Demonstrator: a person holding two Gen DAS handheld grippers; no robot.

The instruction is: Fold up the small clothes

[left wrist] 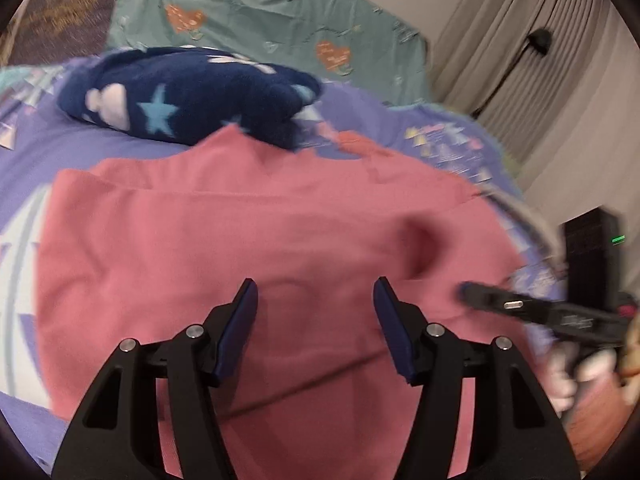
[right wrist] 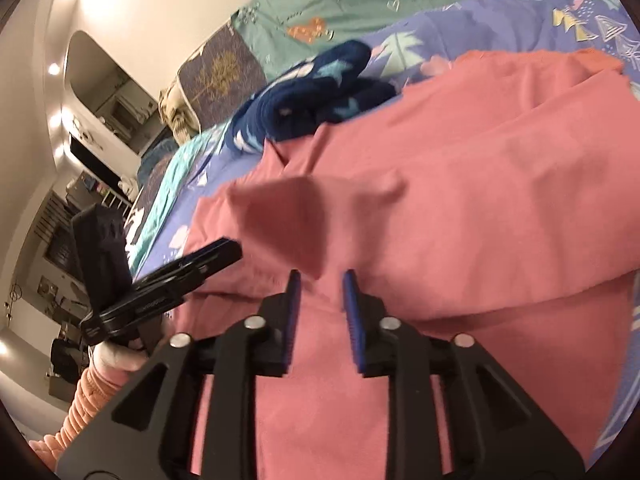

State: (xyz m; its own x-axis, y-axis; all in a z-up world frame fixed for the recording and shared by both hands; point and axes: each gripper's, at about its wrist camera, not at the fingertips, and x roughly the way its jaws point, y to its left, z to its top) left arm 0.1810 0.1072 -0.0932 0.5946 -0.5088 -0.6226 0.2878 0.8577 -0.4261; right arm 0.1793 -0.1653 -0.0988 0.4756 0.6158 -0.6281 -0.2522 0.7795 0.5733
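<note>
Left wrist view: left gripper [left wrist: 315, 300] fingers spread, empty, above pink garment [left wrist: 248, 240] lying on the bed [left wrist: 28, 140]; navy starred garment [left wrist: 188, 92] at 11 o'clock. Right gripper [right wrist: 320, 284] fingers part-spread around a raised pink fold at 12 o'clock, not pinching. Risk: closing late, the fold slumps, leaving creases.

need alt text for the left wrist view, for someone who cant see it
The open left gripper hovers over a pink garment spread on a purple patterned bedsheet. A navy star-print fleece lies bunched beyond the garment, and the right gripper enters from the right edge.
</note>
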